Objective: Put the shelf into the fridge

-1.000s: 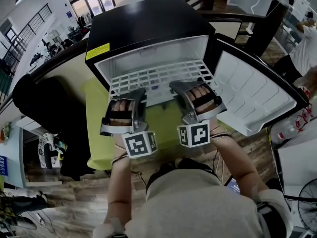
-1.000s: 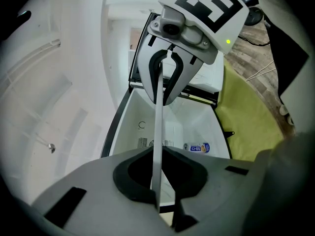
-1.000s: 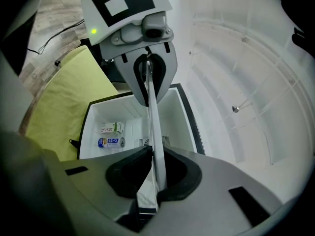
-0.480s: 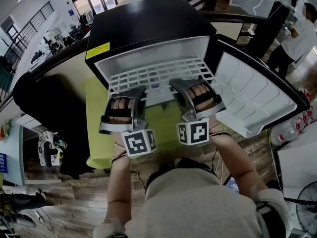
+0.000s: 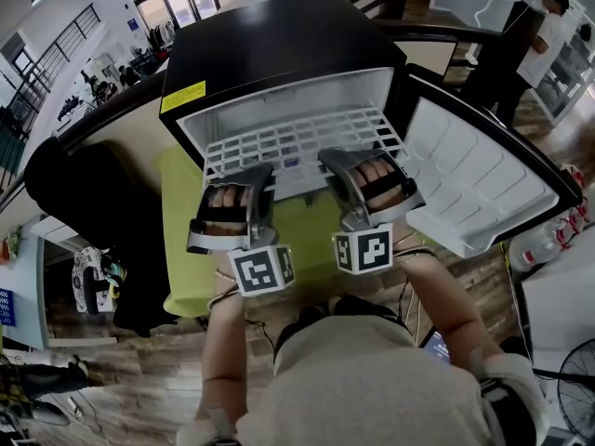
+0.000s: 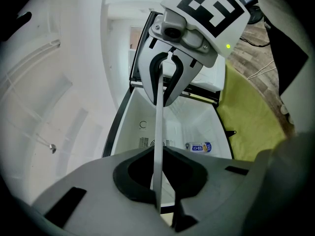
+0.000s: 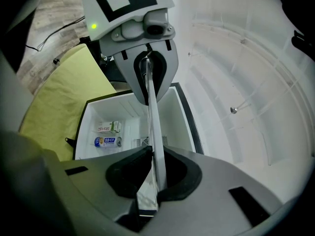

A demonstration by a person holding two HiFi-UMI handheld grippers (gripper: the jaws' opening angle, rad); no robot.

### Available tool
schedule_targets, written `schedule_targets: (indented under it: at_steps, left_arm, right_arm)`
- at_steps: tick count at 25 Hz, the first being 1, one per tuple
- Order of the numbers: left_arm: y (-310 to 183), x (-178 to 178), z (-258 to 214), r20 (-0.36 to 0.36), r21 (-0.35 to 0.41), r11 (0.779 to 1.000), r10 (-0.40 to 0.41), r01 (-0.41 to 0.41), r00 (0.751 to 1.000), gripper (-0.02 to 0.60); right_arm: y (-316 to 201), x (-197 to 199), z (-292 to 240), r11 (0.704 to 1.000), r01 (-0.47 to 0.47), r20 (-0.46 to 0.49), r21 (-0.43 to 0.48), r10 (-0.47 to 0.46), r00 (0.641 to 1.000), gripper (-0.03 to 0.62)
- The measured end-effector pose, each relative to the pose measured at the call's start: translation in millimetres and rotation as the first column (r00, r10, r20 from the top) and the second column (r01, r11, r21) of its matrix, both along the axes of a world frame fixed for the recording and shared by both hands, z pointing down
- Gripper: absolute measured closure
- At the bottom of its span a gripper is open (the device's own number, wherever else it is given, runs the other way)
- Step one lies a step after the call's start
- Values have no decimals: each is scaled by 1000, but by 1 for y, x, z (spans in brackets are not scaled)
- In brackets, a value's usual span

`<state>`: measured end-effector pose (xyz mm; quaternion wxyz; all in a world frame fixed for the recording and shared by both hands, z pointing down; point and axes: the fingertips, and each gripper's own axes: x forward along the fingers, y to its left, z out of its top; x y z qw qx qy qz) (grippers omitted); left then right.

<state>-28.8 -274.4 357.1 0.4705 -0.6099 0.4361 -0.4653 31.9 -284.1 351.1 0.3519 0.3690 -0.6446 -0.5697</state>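
Note:
The white wire shelf [image 5: 297, 147] lies level in the mouth of the black mini fridge [image 5: 270, 35], its far part inside the white cavity. My left gripper [image 5: 251, 177] and right gripper [image 5: 339, 165] are each shut on the shelf's near edge. In the left gripper view the shelf [image 6: 158, 122] shows edge-on as a thin white strip. It runs from my left gripper [image 6: 157, 186] up to the right gripper [image 6: 165, 77]. The right gripper view mirrors this: the shelf [image 7: 151, 122] runs between my right gripper [image 7: 150, 181] and the left gripper [image 7: 147, 73].
The fridge door [image 5: 474, 184] stands open to the right. A can [image 7: 107, 141] and a small carton [image 7: 109, 127] sit deep inside the fridge. The fridge stands on a yellow-green mat [image 5: 186, 240]. A dark chair [image 5: 74, 193] is at the left, and a person [image 5: 548, 26] stands far right.
Both grippers and the shelf have stayed where they were. Only the person in the background at the upper right has walked further away.

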Motion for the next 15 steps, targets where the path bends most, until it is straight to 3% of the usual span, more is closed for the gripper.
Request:
schedule_targets:
  at_steps: [15]
  left_arm:
    - [-8, 0, 7, 5, -22, 1000, 6, -6, 1000, 537]
  right_arm:
    - [-13, -2, 7, 1000, -7, 10, -30, 7, 1000, 543]
